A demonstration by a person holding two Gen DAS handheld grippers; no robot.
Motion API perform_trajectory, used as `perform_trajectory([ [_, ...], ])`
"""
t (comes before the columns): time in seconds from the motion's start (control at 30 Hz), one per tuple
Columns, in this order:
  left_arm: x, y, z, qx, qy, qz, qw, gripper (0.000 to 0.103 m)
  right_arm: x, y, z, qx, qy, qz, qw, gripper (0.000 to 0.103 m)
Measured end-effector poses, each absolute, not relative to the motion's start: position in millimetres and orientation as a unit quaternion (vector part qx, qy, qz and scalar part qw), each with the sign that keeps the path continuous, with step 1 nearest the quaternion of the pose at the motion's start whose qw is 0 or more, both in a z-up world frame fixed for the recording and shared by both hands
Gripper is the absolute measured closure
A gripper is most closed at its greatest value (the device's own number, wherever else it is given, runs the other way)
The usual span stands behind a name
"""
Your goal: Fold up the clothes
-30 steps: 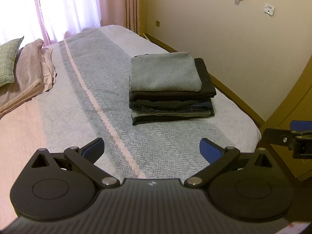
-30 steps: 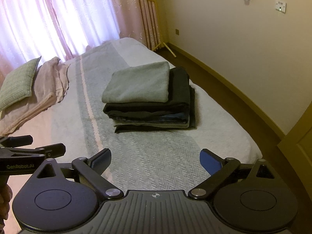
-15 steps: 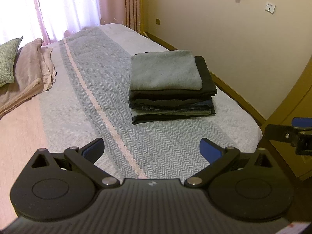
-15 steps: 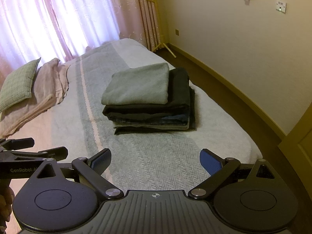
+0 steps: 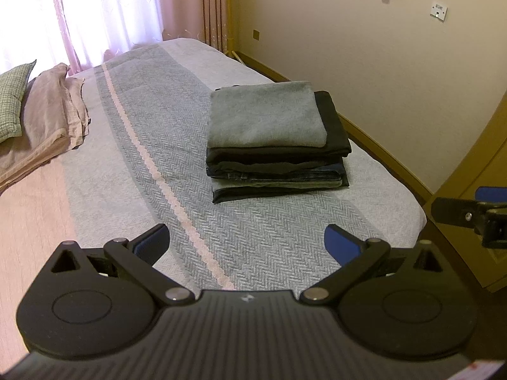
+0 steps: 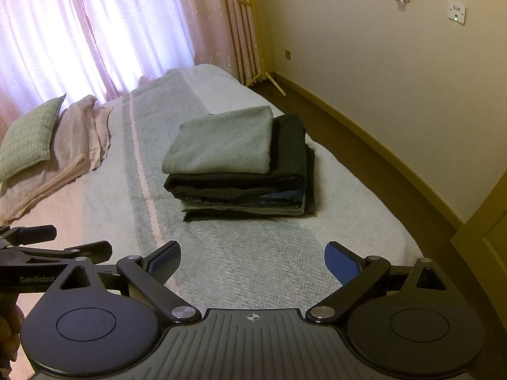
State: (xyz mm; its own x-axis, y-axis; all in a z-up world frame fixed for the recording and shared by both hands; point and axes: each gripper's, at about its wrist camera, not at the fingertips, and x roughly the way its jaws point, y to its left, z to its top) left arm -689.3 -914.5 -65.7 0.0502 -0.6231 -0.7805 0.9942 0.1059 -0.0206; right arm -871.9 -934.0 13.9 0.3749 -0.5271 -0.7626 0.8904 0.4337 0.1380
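A stack of folded clothes (image 5: 272, 145) rests on the bed's grey striped cover, with a grey garment (image 5: 266, 114) on top and black and denim pieces beneath. The same stack (image 6: 240, 171) shows in the right wrist view. My left gripper (image 5: 247, 242) hovers open above the cover, well short of the stack, with nothing between its blue pads. My right gripper (image 6: 253, 261) is likewise open and empty, nearer the bed's foot. Each gripper shows at the edge of the other's view: the right gripper (image 5: 472, 213), the left gripper (image 6: 47, 253).
The bed (image 5: 133, 133) runs away toward pink curtains (image 6: 95, 31). A green checked pillow (image 6: 28, 139) and a folded pink blanket (image 6: 69, 155) lie at its left. Wood floor (image 6: 364, 145) and a cream wall lie to the right, with a wooden door (image 5: 475, 190) close by.
Both grippers have drifted slightly; the stack sits a little lower in both views. The jaws stay open and the clothes have not moved.
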Motion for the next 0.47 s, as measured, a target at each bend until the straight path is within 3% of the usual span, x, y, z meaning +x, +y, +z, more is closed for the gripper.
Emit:
perform_trajectory([
  [0.47, -694.9, -915.7, -65.3, 0.273, 0.322, -0.608, 0.672, 0.001, -875.8, -939.0, 14.0, 0.279, 0.326, -0.453, 0.782, 0.008],
])
